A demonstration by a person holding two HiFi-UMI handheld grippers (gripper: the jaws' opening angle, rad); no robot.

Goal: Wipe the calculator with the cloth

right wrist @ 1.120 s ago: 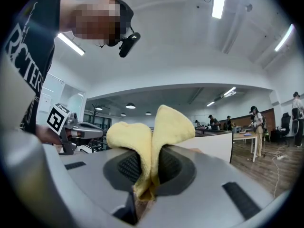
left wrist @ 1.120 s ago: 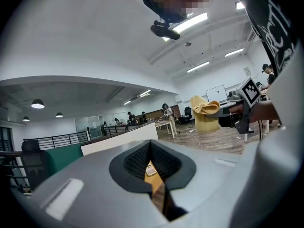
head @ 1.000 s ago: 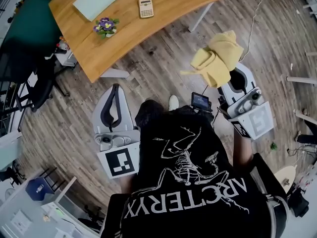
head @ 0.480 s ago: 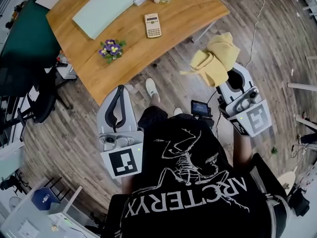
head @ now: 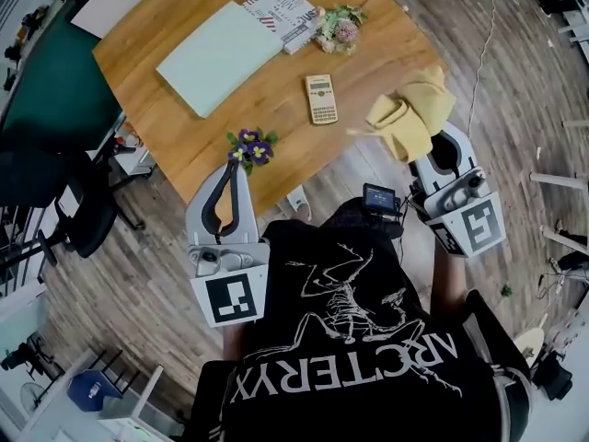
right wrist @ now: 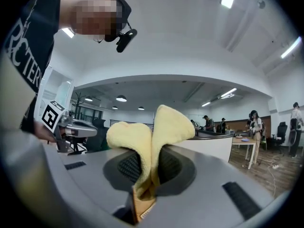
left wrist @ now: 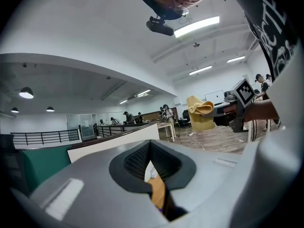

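Moved since 1 s ago: tabletop [head: 276, 109] has slid down toward the middle of the head view, and the calculator [head: 321, 98] has come with it, from the top edge to mid-frame. Both tools sit about where they were in the frame.
Head view, calculator: lying flat on the wood, keys up, between the purple flowers [head: 250, 147] and the pink bouquet [head: 339, 30], with nothing touching it.
Head view, cloth [head: 409, 118]: yellow and bunched, sticking out of the right tool [head: 431, 150]. It shows over the tabletop's right edge, near the calculator but apart from it.
Head view, left tool [head: 237, 167]: its tip shows over the near edge of the tabletop, just beside the purple flowers.
Head view, far side: a pale green sheet [head: 219, 56] lies on the wood with a printed booklet [head: 281, 12] next to it.
Left gripper view, jaws: the tips are pressed together and hold nothing. A slit lower down shows a strip of wood.
Left gripper view, background: the yellow cloth and the right tool's marker cube [left wrist: 243, 91] are off to the right.
Right gripper view, jaws: clamped on the cloth, which rises in 2 soft lobes above the pads.
Right gripper view, left side: the left tool is there with its marker cube showing.
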